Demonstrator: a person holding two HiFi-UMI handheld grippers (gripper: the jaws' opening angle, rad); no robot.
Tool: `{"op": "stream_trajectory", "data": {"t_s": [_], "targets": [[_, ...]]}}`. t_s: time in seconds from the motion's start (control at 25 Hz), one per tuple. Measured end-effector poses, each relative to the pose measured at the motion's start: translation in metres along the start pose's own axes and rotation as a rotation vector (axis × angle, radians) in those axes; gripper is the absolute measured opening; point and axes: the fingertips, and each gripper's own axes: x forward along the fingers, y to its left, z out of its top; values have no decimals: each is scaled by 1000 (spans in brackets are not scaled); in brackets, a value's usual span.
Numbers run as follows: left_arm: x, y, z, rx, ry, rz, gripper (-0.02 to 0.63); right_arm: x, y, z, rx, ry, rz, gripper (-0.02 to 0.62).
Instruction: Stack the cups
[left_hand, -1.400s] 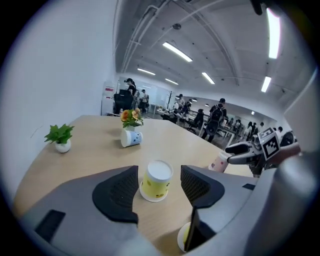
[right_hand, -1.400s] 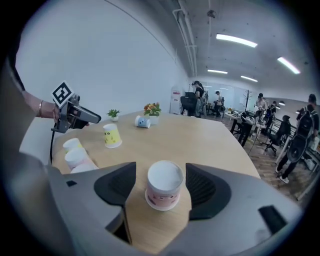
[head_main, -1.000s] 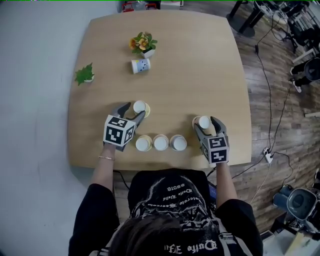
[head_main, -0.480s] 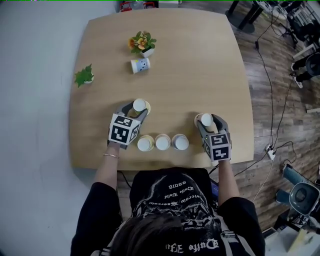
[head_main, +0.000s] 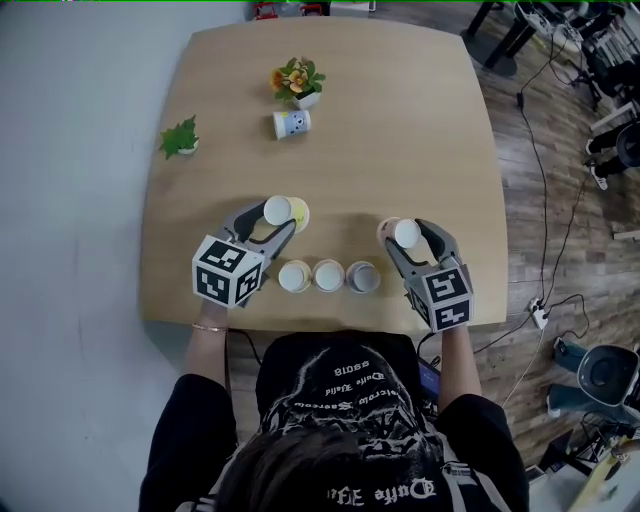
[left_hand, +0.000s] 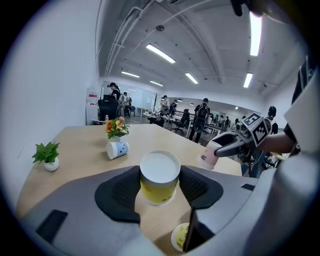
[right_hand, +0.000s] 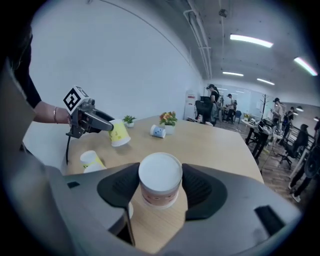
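Yellow cup (left_hand: 159, 187) clamped, left tool (head_main: 274, 214) (pink (right_hand: 160, 192), right tool (head_main: 405, 233)).

A row of cups (head_main: 329, 275) stands at the table's (head_main: 420, 120) near edge. Behind, a tipped cup (head_main: 291, 123) lies before the flowers (head_main: 295, 80), with a plant (head_main: 180, 138) to their left.

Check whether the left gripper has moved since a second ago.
Yes. The left gripper, fingers just closed on the yellow cup, has risen off the table, away from the fixed row of three cups.
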Motion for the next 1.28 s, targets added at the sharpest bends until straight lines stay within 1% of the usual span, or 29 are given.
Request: {"op": "stream_trajectory", "data": {"t_s": [0.16,0.36,0.52,0.64,0.76,0.92,1.04,1.2,1.28], "targets": [[-27,-24,6,10,-35,-39,250,-13,28,19,-54,-25,95,273],[-46,-53,3,24,-29,-101,250,-24,61,32,-119,-26,193,273],[-52,-68,-8,49,-13,-141,250,-23,88,29,-171,14,263,273],[-55,-81,-16,84,12,-173,250,-23,104,20,-211,59,302,273],[-54,-93,-18,118,38,-208,250,-24,116,16,-230,87,347,273],[-50,-103,-27,178,101,-254,250,-19,127,10,-250,104,378,273],[-48,-106,-31,193,125,-274,250,-15,131,9,-260,109,387,273],[-45,-106,-39,222,171,-256,250,-14,132,6,-284,122,389,275],[-45,-110,-42,239,189,-262,251,-15,132,5,-286,120,393,275]]}}
